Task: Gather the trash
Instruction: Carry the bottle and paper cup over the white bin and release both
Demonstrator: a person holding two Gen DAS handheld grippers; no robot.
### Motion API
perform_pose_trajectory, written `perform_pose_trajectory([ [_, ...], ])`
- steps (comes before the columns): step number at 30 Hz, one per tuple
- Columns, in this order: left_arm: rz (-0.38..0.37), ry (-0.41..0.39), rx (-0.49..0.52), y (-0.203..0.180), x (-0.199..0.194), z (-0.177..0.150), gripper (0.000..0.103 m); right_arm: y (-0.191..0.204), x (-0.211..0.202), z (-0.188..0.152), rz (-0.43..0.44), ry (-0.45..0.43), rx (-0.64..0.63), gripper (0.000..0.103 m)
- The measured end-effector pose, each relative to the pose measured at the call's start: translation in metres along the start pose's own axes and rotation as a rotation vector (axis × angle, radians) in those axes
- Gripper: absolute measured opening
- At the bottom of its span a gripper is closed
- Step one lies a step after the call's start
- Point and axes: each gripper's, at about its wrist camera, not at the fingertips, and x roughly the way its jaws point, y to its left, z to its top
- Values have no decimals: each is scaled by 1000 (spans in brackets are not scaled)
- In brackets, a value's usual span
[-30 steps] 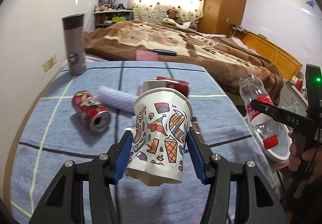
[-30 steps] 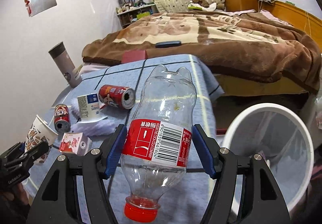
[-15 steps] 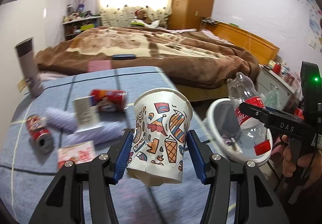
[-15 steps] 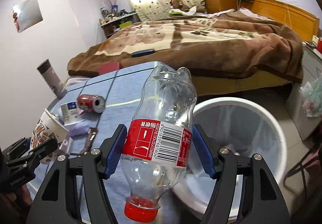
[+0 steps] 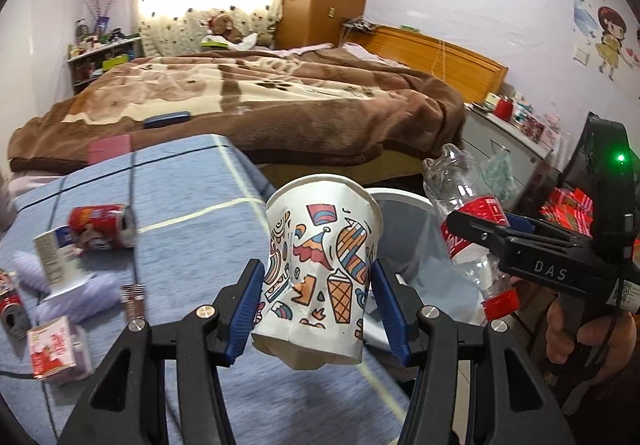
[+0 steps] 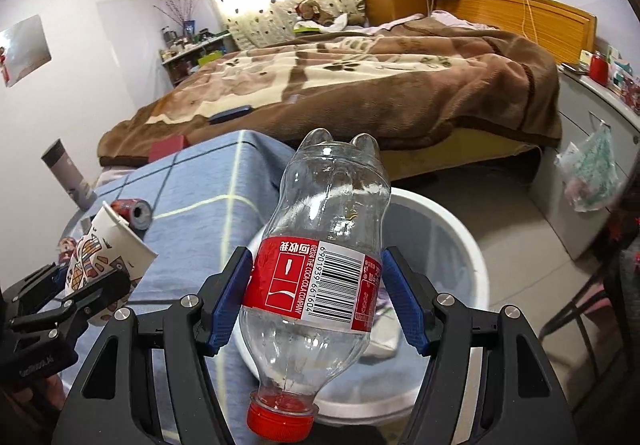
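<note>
My left gripper (image 5: 318,303) is shut on a patterned paper cup (image 5: 320,265), dented at its base, held above the right edge of the blue table. My right gripper (image 6: 316,297) is shut on an empty clear plastic bottle (image 6: 324,245) with a red label and red cap, cap toward me. It hangs over the white trash bin (image 6: 472,265) beside the table. The bin's rim (image 5: 404,197) shows behind the cup. The bottle (image 5: 464,213) and right gripper (image 5: 500,229) show at right in the left wrist view; the cup (image 6: 104,249) and left gripper (image 6: 76,293) at left in the right wrist view.
On the blue checked tablecloth (image 5: 192,213) lie two red cans (image 5: 102,225), a white carton (image 5: 54,257), a small pink box (image 5: 52,349) and crumpled lilac paper (image 5: 76,299). A grey flask (image 6: 68,175) stands at the back. A bed (image 6: 360,85) lies behind, a cabinet (image 6: 588,173) to the right.
Both grippers have swung right from over the table toward the bin, still holding the cup and the bottle. The bottle now hangs over the bin's opening.
</note>
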Motion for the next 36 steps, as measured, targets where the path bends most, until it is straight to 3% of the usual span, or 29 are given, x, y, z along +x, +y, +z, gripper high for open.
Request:
perform_pose_trajectory([
  [13,-89,120,53,-50,60,0,58,-43,40,-7,-48,136,43,68],
  [19,-95,135,55,-56,70,-1,64,-57,46,-9,-51,182,75,69],
  [24,-102,144,39,-54,73,-1,72,-63,42,-12,-34,166,104,69],
  [36,-68,113,24,-46,52,-4,72,-56,31,-5,-33,124,90,69],
])
